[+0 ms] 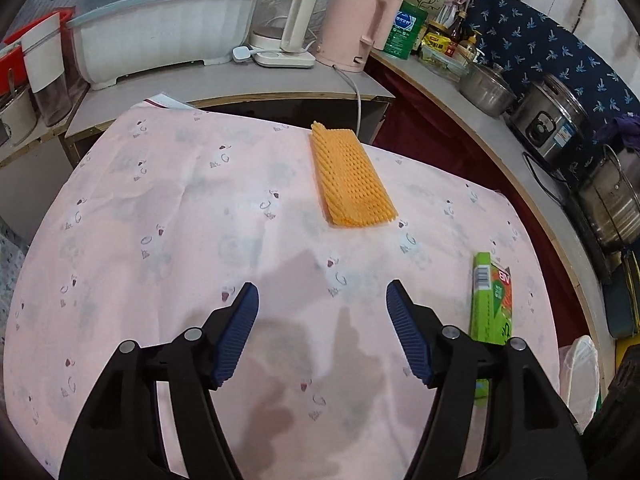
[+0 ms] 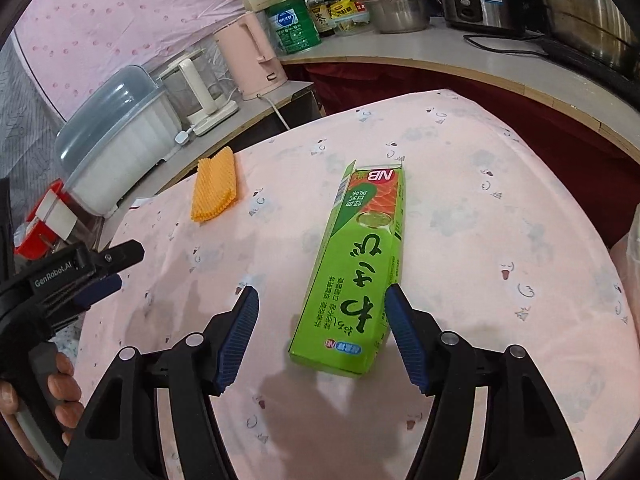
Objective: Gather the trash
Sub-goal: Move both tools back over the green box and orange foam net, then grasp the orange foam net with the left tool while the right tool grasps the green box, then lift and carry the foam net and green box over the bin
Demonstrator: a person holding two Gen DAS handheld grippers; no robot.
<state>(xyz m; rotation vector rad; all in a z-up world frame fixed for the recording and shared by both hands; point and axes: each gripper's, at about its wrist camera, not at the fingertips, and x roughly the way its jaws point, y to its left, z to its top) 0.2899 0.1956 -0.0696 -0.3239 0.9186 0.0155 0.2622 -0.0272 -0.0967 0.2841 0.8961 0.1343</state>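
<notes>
Left wrist view: left gripper (image 1: 322,300) held over a tabletop (image 1: 160,208) covered in pink patterned cloth, jaws standing well apart with nothing between them. Orange foam netting (image 1: 350,178) lies flat ahead of it, toward the far edge of the tabletop. Green carton (image 1: 493,300) lies off to the gripper's right, partly hidden behind the right finger.

Right wrist view: right gripper (image 2: 320,300) over the same cloth, jaws wide, gripping nothing. Green carton (image 2: 360,264) lies flat and lengthwise, its near end between the two fingers, close to the right pad; contact there cannot be told. Orange foam netting (image 2: 214,186) lies farther off to the left. Left gripper (image 2: 102,276) enters at the left edge, a hand (image 2: 60,392) on its handle.

Counter behind: pink kettle (image 1: 352,28), white kettle (image 1: 286,20), covered dish rack (image 1: 160,20), steel pots (image 1: 486,88).
</notes>
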